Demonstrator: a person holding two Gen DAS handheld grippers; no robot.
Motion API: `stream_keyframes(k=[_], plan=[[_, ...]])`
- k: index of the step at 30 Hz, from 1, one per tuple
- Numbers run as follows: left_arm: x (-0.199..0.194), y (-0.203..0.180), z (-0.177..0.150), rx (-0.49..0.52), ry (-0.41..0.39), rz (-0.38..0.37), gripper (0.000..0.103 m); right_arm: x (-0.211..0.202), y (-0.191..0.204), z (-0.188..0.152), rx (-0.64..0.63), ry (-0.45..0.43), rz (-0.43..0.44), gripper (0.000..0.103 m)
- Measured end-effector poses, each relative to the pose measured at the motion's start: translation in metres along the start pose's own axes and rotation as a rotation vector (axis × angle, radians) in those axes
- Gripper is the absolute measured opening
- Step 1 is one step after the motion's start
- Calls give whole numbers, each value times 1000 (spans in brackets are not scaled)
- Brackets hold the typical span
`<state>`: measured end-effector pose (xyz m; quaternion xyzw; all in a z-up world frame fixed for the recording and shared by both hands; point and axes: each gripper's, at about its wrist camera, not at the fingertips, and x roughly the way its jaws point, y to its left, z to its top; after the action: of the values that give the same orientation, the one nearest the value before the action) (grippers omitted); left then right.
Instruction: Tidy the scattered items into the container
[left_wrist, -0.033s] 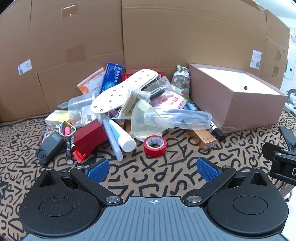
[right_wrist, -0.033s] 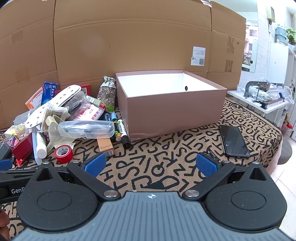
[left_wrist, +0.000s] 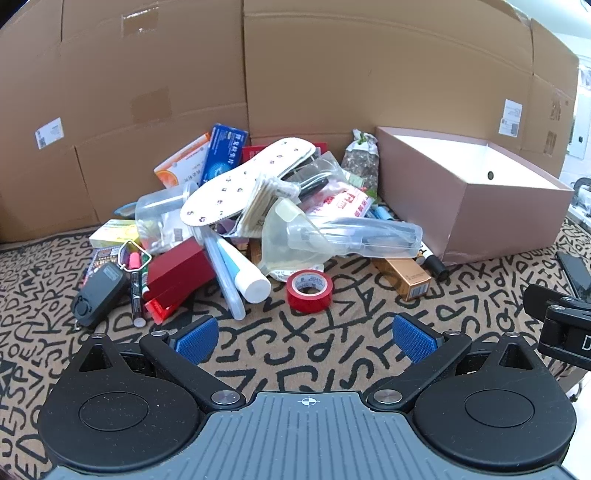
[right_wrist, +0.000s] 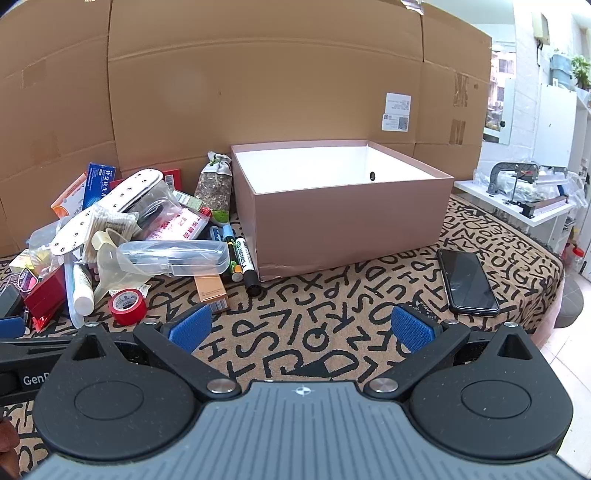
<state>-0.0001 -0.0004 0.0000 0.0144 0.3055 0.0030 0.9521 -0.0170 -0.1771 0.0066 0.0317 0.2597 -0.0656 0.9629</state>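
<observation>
A heap of scattered items lies on the patterned cloth: a red tape roll (left_wrist: 309, 290) (right_wrist: 127, 306), a clear plastic case (left_wrist: 354, 236) (right_wrist: 173, 256), a white insole (left_wrist: 247, 181), a red box (left_wrist: 177, 273), a white tube (left_wrist: 243, 271), a black key fob (left_wrist: 98, 293) and a small gold box (left_wrist: 406, 277). Right of the heap stands the pink open-topped box (left_wrist: 506, 221) (right_wrist: 343, 218), its white inside bare. My left gripper (left_wrist: 304, 338) is open just short of the tape roll, holding nothing. My right gripper (right_wrist: 301, 328) is open over bare cloth before the box.
Markers (right_wrist: 242, 258) lie against the box's left front corner. A black phone (right_wrist: 467, 282) lies flat to the right of the box. Cardboard sheets (right_wrist: 258, 92) wall off the back. The cloth's right edge drops off beside a white shelf (right_wrist: 524, 210).
</observation>
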Motion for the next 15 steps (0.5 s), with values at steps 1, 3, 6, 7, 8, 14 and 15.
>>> stream_keyframes(k=[1,3,6,7,8,14,15], plan=[[0,0,0,2,-2,-1,103,0,-1,0,0,2,-1,103],[1,-2,0,5,-3,-3,103,0,-4,-1,1,6,-3,103],[3,0,1,-15,10,-5,103,-1,-4,-2,-7,12,-4,103],[2,1,0,-15,5,-7,103,1,-2,-2,-13,17,-9,103],[0,1,0,-15,1,-9,103,2,0,-1,-18,21,-12,103],[0,-1,0,-13,8,-5,103,-1,0,-3,-10,7,-4,103],[0,-1,0,-13,7,-5,103,0,0,-3,-11,8,-3,103]])
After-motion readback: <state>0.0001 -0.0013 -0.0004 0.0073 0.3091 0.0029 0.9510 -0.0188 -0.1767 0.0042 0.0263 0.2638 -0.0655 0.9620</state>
